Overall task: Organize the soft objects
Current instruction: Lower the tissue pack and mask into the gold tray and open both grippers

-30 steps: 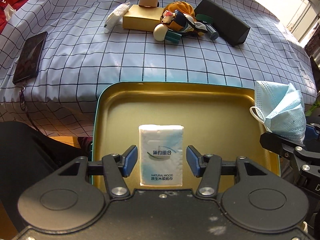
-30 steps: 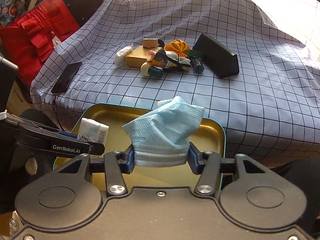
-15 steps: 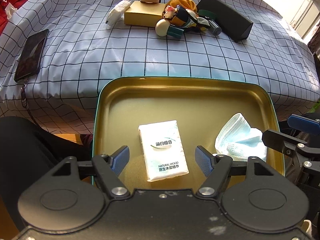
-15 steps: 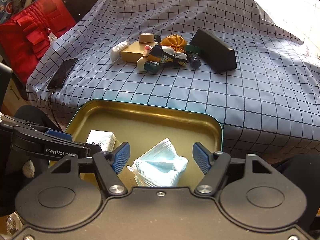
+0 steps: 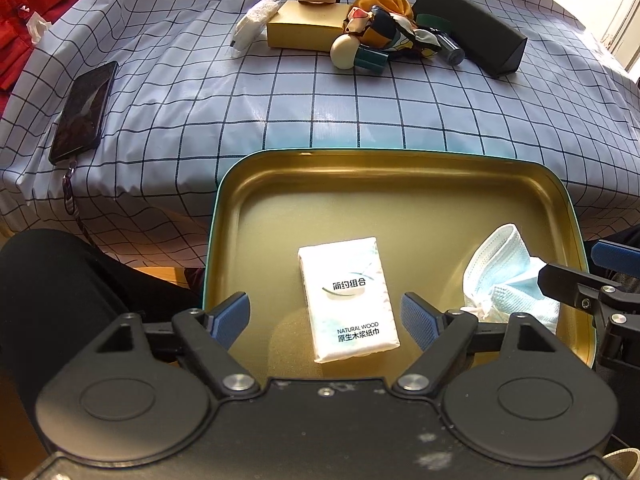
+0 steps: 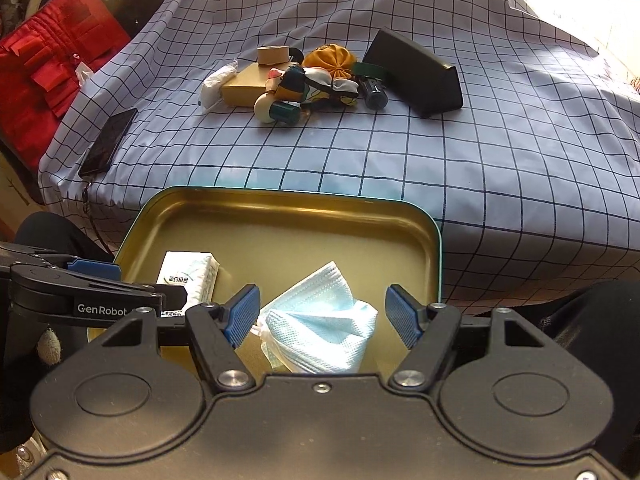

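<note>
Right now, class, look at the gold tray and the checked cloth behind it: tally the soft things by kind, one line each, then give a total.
Tissue packs: 1, the white tissue pack lying in the gold tray
Face masks: 1, the blue face mask in the tray
Patterned scarves: 1, the patterned scarf on the checked cloth
Orange fabric pouches: 1, the orange pouch
Total: 4

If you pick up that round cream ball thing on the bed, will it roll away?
Probably. The cream ball looks smooth and round, so a nudge could send it rolling across the checked cloth. It touches a teal cylinder, which may also roll. The wrinkled cloth might slow both.
</note>
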The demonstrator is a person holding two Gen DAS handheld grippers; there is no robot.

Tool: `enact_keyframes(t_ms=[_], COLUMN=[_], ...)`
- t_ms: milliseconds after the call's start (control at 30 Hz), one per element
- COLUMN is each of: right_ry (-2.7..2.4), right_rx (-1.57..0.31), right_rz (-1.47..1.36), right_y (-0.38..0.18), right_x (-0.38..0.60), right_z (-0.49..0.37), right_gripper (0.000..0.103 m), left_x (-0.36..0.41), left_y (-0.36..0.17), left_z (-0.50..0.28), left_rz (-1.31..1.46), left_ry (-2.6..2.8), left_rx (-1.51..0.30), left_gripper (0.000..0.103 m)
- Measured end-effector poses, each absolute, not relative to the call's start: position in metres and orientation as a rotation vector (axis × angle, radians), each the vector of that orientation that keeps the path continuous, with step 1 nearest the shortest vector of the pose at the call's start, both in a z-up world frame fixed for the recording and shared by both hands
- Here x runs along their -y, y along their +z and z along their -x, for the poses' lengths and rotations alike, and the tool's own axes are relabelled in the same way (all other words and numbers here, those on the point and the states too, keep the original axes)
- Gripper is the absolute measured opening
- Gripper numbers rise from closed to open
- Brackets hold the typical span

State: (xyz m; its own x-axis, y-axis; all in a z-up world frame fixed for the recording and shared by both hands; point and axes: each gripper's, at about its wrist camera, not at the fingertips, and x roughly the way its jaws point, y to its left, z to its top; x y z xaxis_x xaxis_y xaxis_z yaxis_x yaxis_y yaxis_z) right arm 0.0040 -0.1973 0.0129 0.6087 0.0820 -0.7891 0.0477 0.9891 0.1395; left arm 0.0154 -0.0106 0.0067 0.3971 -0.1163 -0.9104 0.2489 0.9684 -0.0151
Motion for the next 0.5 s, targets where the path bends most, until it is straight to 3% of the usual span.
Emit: enact_keyframes(t_ms=[500], right_ry=[-0.023], right_rx=[-0.982], right_rz=[-0.206], right_y=[0.0031], right_x=[0.2024], right_z=[-0.0086], right_gripper=[0.067], left_x=[0.0150], left_y=[0.0051], left_z=[-0.0112], left_rz=[-0.186], left_ry=[-0.168], left_rx=[-1.114], left_gripper=[0.094])
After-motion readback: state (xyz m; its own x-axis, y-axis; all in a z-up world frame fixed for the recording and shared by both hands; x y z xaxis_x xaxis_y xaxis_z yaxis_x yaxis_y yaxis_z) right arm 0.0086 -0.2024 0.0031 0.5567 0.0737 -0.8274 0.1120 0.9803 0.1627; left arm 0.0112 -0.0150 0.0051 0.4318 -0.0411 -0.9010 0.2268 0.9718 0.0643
